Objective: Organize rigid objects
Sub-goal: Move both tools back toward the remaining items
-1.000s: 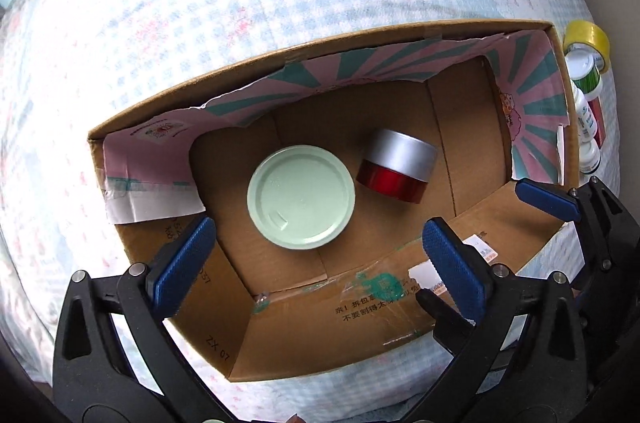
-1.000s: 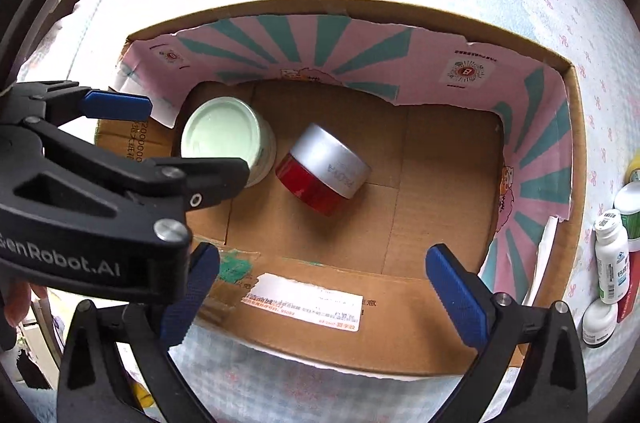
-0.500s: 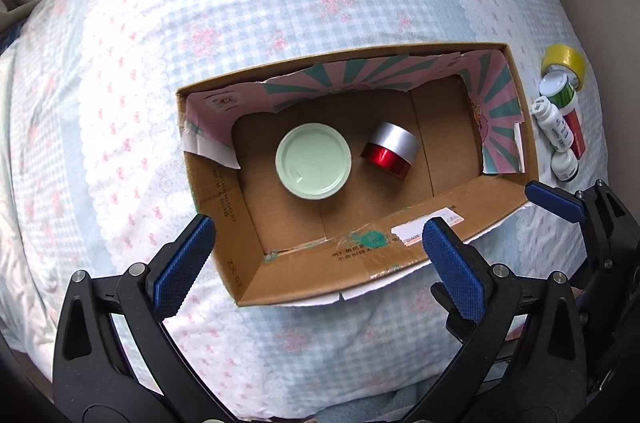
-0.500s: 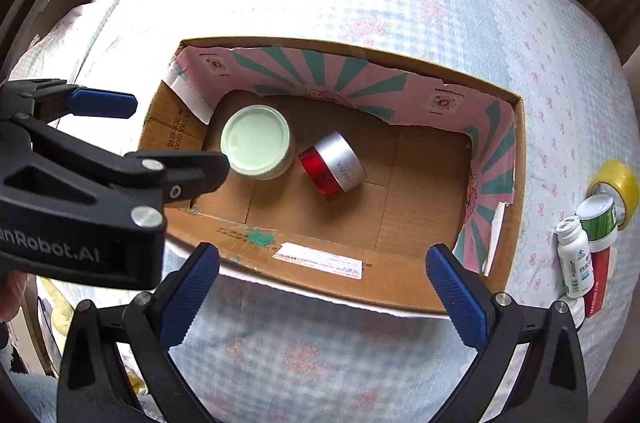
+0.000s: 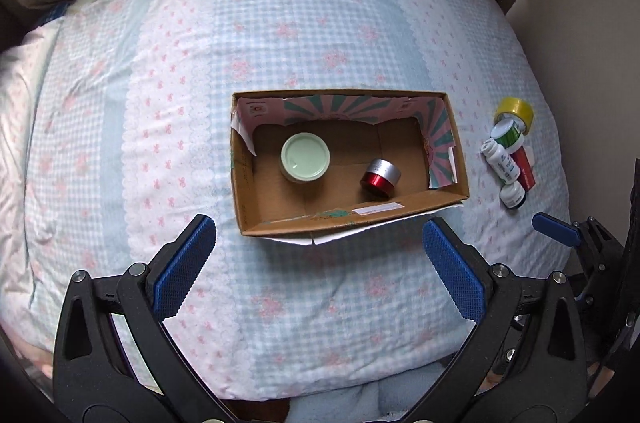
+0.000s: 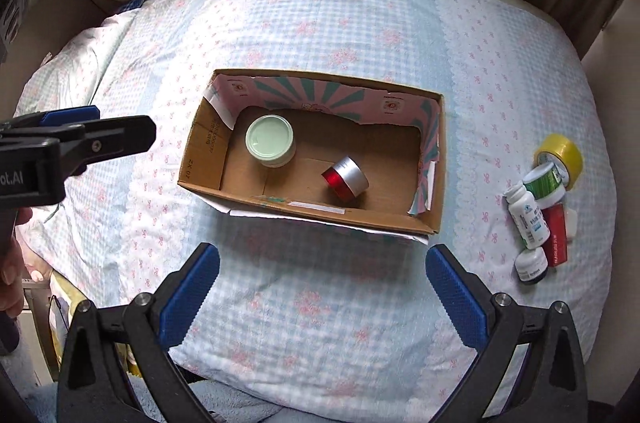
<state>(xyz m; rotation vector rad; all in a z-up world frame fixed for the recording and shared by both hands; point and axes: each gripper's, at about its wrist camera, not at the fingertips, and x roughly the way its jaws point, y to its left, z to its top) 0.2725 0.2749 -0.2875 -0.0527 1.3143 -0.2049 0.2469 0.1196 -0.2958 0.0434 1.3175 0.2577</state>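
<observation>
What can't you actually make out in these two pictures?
- Small print on the white pill bottle: too small in both views.
- Flat white item beside the red box: mostly hidden, right wrist view.
- Contents of the pale green lidded round jar in the brown cardboard box: lid covers them.

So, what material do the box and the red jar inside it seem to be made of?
The box looks like corrugated cardboard: matte brown walls, torn printed paper lining. The red jar has a glossy red body, perhaps glass or plastic, and a brushed silver lid, maybe metal or metallised plastic.
</observation>
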